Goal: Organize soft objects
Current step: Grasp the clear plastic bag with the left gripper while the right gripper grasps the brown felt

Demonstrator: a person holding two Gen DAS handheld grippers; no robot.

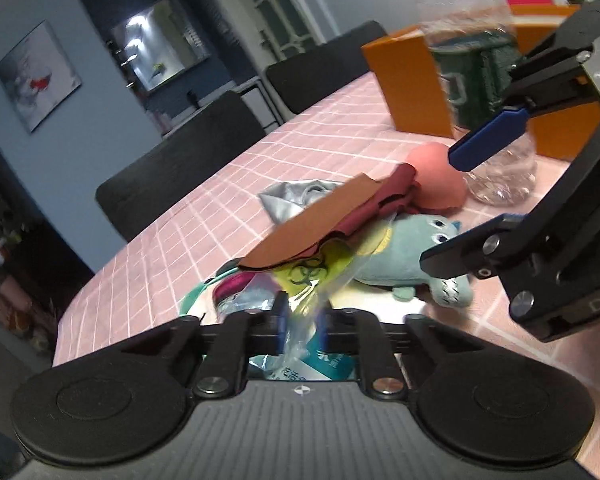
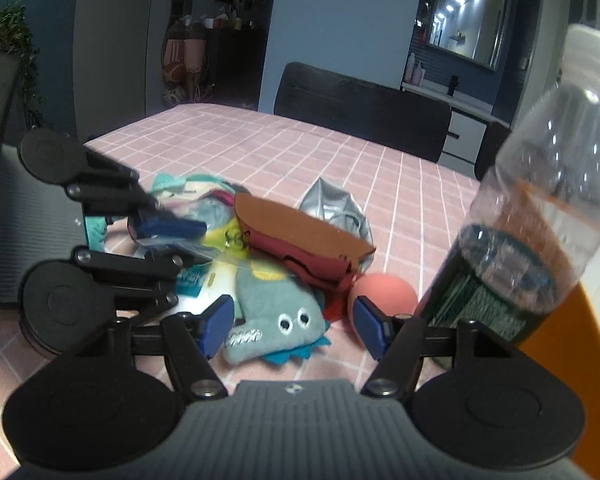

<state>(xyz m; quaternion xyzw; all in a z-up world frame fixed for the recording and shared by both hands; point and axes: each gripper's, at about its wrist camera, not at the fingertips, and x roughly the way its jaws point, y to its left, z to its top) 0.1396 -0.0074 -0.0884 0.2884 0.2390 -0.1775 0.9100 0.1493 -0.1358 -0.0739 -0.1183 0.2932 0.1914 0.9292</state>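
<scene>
A heap of soft things lies on the pink checked tablecloth [image 1: 204, 216]. My left gripper [image 1: 302, 316] is shut on a clear plastic bag with a yellow biohazard mark [image 1: 304, 276]; the right wrist view shows the same gripper [image 2: 180, 246] pinching the bag [image 2: 220, 250]. My right gripper [image 2: 294, 328] stands open, its blue pads either side of the head of a teal plush monster [image 2: 276, 312]. The left wrist view shows the right gripper [image 1: 440, 208] above the plush [image 1: 404, 252]. A brown and maroon felt pouch [image 2: 300, 236] lies on the heap. A pink ball [image 2: 384, 292] rests beside it.
A clear plastic bottle [image 2: 540, 220] stands close on the right, in front of an orange box [image 1: 412, 80] holding something green and knitted [image 1: 476, 76]. Crumpled silver fabric [image 2: 336, 208] lies behind the pouch. A teal packet [image 1: 320, 364] sits under the bag. Dark chairs [image 1: 188, 164] line the far side.
</scene>
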